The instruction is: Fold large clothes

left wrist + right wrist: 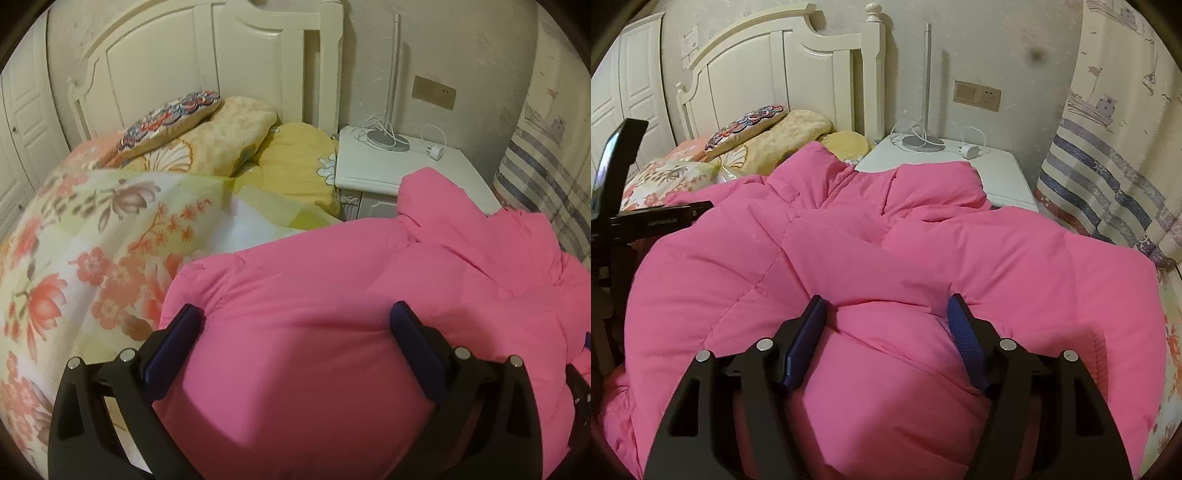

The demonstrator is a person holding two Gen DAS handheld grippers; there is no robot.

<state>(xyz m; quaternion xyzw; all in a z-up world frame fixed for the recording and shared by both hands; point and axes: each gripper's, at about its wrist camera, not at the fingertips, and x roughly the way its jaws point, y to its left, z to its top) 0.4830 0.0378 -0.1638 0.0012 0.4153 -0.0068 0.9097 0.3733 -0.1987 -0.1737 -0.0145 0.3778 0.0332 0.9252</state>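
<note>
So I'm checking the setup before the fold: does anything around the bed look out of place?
Yes. The pink padded jacket is not wholly on the bed: its upper part lies over the white nightstand, close to the lamp base and its loose cable. The bedding is rumpled.

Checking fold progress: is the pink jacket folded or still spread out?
Partly folded: the jacket lies bunched on the bed, puffy layers doubled over, collar end draped onto the nightstand.
</note>
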